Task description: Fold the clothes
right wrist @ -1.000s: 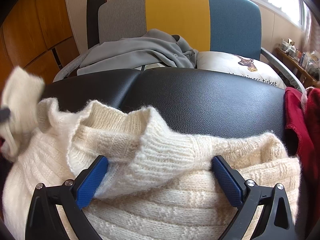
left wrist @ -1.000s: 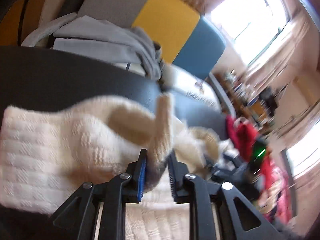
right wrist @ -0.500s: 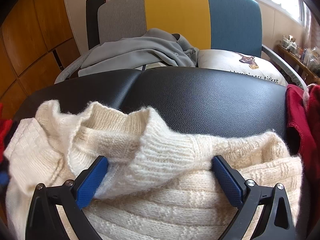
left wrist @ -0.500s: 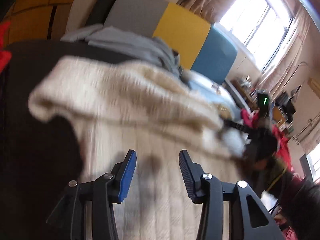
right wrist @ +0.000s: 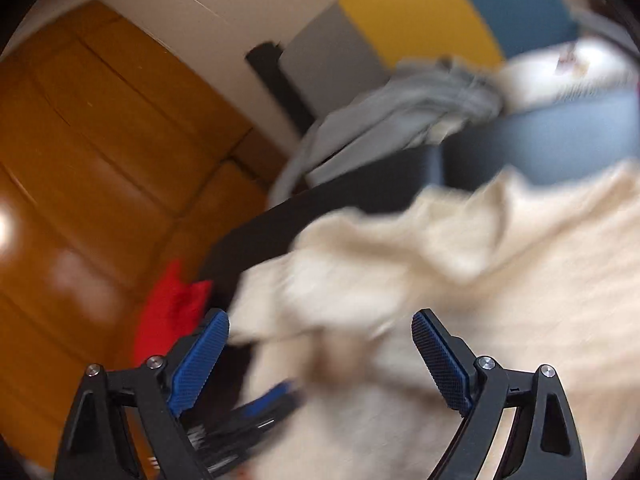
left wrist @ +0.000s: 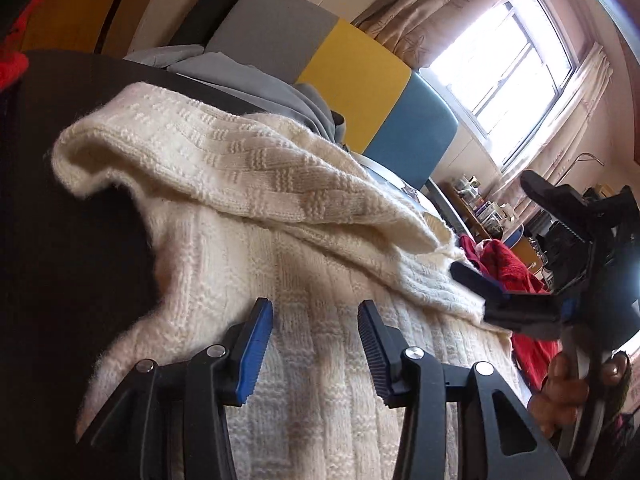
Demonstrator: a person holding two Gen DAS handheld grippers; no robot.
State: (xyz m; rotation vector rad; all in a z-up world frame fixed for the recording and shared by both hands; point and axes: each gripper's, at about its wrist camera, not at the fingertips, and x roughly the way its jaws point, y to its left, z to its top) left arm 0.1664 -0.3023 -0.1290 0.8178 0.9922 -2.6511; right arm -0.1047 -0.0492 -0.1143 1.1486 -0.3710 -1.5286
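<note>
A cream knitted sweater lies on a black leather surface, one sleeve folded across its body. My left gripper is open and empty just above the sweater's lower body. My right gripper is open and empty, raised over the sweater, which is blurred there. The right gripper also shows at the right of the left wrist view, held up in a hand. The left gripper shows blurred low in the right wrist view.
A chair with grey, yellow and blue back stands behind, with grey clothes on its seat. Red clothes lie to the right and at the left edge. Wooden panels line the wall.
My left gripper let go of the sleeve, which now lies folded across the sweater, and drew back. My right gripper lifted off the collar area and swung left, blurring its view.
</note>
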